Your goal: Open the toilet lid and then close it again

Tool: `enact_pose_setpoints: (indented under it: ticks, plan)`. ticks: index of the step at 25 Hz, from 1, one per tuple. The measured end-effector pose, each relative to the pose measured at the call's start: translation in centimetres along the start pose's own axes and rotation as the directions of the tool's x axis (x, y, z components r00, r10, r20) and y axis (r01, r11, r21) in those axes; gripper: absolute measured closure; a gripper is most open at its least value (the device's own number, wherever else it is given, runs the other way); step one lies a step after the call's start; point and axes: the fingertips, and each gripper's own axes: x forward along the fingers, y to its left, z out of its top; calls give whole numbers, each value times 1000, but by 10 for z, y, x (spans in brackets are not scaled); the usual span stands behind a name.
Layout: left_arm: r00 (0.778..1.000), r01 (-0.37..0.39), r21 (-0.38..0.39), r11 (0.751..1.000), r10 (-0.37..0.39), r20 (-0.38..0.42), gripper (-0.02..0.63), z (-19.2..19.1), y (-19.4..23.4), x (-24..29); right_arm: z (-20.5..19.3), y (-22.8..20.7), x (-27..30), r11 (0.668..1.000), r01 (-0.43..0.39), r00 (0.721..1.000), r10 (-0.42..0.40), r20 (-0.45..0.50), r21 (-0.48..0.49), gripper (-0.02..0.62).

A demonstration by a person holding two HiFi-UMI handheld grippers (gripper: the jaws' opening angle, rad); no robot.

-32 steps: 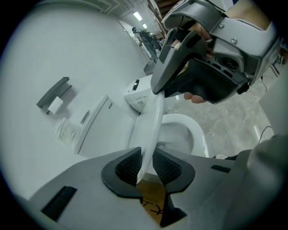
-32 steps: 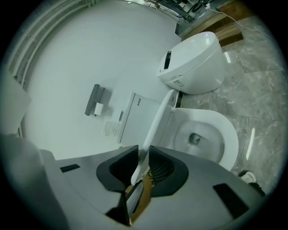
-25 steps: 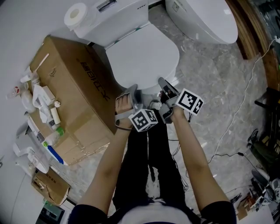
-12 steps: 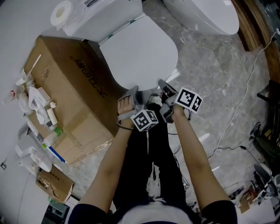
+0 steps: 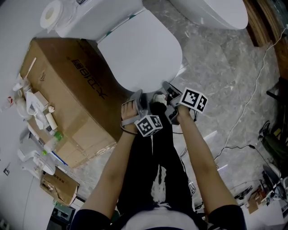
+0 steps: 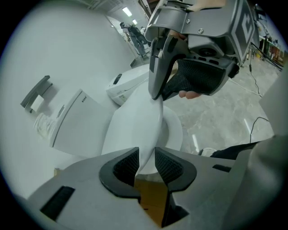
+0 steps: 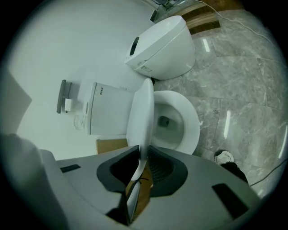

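The white toilet lid (image 5: 139,54) stands partly raised over the bowl (image 7: 180,121), hinged at the tank (image 5: 99,9). Both grippers are at its front edge. My left gripper (image 5: 138,96) has the lid's thin rim (image 6: 135,121) between its pads, and its jaws are opening, so the rim sits loosely in the gap (image 6: 145,164). My right gripper (image 5: 167,87) is shut on the same rim a little to the right, its pads pressing the lid (image 7: 141,117) from both sides (image 7: 143,164). The right gripper's finger (image 6: 157,67) shows above the lid in the left gripper view.
A big cardboard box (image 5: 67,90) stands tight against the toilet's left side, with bottles and clutter (image 5: 36,112) beyond it. A paper roll (image 5: 53,15) sits on the tank. A second toilet (image 5: 211,11) stands at the top right. Cables (image 5: 243,117) cross the marble floor.
Both grippers have sunk with the lid's front edge, which now lies lower over the bowl. The tank and paper roll have drifted toward the picture's top left.
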Motion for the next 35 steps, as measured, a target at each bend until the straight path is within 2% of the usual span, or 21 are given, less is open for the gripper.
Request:
enact_pose_setpoints:
  ticks: [9,16,23,30,35]
  plan:
    - [998,46,24,999,-45,-34,489,-6,-24,19,-5,-34,12,999,34,999,-33,-29,18,540]
    - [998,54,33,998,-53,-27,491,-2,-37,25,-7,-60,22,996,84,995,-82,-55,17,540]
    - [999,38,25,999,-37,-36,508,-2,-35,38,-9,-83,35,991,129,989,-127,-75,24,540]
    - [999,-34,-9,999,34,10,552,6,-19,36,-11,-107,47,983,179,980,-176,-95,29,538]
    - [999,-34,-21,999,34,12,558,3,-18,38,-12,-120,56,975,220,970,-215,-113,34,534]
